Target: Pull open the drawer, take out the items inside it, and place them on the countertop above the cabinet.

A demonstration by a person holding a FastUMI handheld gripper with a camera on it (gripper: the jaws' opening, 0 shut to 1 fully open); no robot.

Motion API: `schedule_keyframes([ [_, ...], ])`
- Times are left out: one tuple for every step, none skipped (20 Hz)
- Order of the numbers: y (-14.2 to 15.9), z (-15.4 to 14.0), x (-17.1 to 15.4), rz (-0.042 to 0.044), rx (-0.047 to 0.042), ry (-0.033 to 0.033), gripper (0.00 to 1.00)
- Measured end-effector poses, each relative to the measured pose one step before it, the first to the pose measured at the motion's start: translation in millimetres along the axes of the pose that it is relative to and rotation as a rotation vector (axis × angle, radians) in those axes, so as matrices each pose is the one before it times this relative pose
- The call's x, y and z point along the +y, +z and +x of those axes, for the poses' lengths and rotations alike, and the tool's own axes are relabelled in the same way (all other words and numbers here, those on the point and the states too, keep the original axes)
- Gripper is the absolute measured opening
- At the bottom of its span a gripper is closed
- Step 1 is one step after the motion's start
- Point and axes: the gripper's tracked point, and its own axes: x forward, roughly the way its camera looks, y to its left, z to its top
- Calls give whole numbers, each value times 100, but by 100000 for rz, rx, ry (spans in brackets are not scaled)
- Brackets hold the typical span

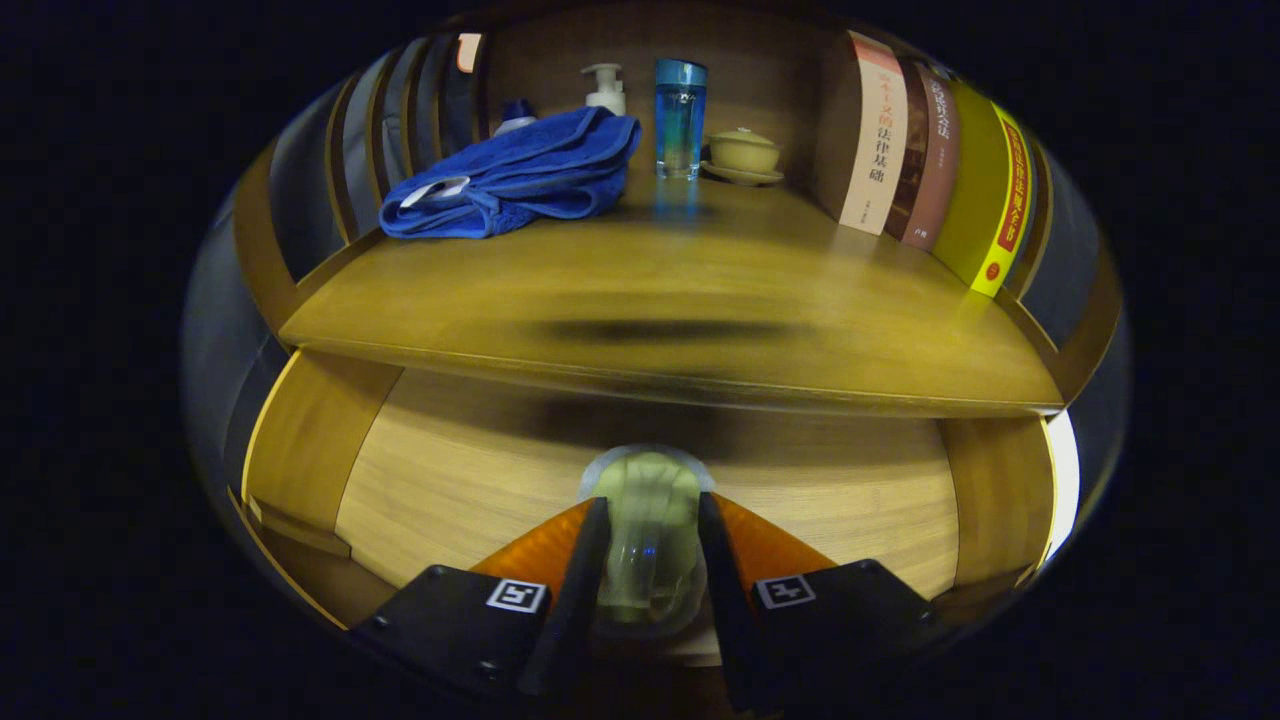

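Gripping a pale green bottle (pixel 648 530) in my gripper (pixel 650 505), both fingers pressing it; open drawer (pixel 450 480) below. Blue towel (pixel 515 175) lies on the countertop (pixel 680 300).

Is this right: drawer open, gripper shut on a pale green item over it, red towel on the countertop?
One error: the towel is blue, not red, per the gripper view. The rest holds: drawer open, gripper shut on the pale green item, towel on the countertop.
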Motion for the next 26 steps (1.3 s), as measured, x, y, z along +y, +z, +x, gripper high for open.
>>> schedule_keyframes([
  [57,187,134,1453,283,1004,55],
  [90,94,-5,1621,-351,422,50],
  [105,-79,123,357,-975,779,48],
  [277,33,-18,-1282,-1910,-721,47],
  [141,-32,-202,-3853,-1447,-2251,39],
  [278,-45,41,-5164,-2961,-1506,34],
  [114,-214,237,-5606,-2084,-711,28],
  [300,-355,359,-5124,-3389,-276,28],
  [612,-331,329,717,-4200,28,27],
  [-181,-299,-16,351,-459,-1278,25],
  [-144,-188,-559,3453,-1683,-1717,24],
  [234,-118,-465,4822,-1397,-537,23],
  [210,-217,-303,5958,-1902,-437,23],
  [193,-19,-650,5626,-1880,-975,23],
  [224,-318,-539,4952,-2001,-82,23],
  [618,-265,-429,3730,-3110,229,23],
  [585,-358,-382,2377,-2807,18,23],
  [882,-267,183,1708,-3223,1632,23],
  [808,-740,156,642,-2654,717,23],
  [850,-538,323,16,-3018,420,23],
  [681,-714,764,-1019,-1742,2007,23],
  [485,-957,491,-1720,-1152,760,23],
  [617,-791,330,-1222,-2089,79,23],
  [-147,-577,225,-531,893,315,23],
  [1000,-1189,653,587,-2451,1860,23],
  [1031,-441,149,-900,-3286,-536,23],
])
